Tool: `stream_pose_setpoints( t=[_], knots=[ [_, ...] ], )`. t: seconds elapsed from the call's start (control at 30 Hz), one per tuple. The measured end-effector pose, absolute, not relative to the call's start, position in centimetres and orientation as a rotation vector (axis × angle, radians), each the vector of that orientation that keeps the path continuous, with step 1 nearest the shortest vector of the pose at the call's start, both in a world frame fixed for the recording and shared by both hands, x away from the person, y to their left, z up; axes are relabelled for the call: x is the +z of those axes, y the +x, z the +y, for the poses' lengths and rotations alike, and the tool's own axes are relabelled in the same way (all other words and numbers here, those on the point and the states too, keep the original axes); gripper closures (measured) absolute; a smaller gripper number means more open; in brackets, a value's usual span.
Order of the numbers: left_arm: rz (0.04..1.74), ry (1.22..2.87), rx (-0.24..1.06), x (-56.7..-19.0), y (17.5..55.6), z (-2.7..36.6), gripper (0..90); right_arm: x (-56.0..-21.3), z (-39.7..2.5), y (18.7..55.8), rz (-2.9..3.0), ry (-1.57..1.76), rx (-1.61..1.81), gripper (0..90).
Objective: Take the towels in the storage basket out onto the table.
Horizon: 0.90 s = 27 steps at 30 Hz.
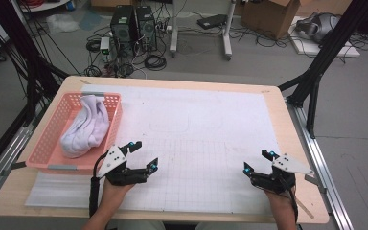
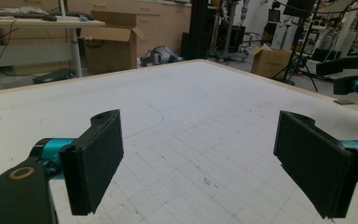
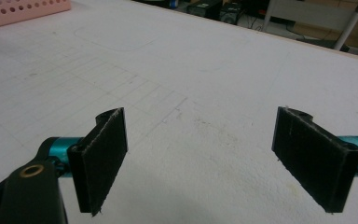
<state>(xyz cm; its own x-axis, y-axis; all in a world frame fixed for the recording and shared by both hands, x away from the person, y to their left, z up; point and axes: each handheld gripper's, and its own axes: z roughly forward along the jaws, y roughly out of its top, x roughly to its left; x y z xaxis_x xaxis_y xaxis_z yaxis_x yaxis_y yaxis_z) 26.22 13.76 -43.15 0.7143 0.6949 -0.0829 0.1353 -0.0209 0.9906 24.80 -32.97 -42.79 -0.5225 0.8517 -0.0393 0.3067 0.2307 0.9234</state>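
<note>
Socks (image 1: 85, 125), the white bundle, lie heaped in the pink basket (image 1: 52, 154), and that basket is my landmark for everything. The bundle's long axis runs from the basket's far right corner down toward its near left, sagging against the right wall. My left gripper (image 1: 143, 156) hovers just beside the basket's near right corner, jaws spread wide with nothing between them; in the left gripper view they frame bare gridded mat (image 2: 191, 140), pointing away from the basket. My right gripper (image 1: 258, 161) hangs well apart from the basket, across the mat, jaws equally wide and empty; in the right gripper view the basket's perforated wall (image 3: 23, 10) peeks in at the far left corner. So the left hand is plainly nearer, and I judge it must swing back toward the basket to reach the bundle.
</note>
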Motion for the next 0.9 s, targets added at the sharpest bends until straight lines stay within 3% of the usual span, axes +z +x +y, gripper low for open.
stream_pose_setpoints(
  t=[0.9],
  knots=[
    [0.710, 1.540, 0.481, -41.7, 25.7, 14.1, 17.4, -43.2, -32.5, 25.1, 2.025, 1.062, 1.295, 17.2]
  ],
)
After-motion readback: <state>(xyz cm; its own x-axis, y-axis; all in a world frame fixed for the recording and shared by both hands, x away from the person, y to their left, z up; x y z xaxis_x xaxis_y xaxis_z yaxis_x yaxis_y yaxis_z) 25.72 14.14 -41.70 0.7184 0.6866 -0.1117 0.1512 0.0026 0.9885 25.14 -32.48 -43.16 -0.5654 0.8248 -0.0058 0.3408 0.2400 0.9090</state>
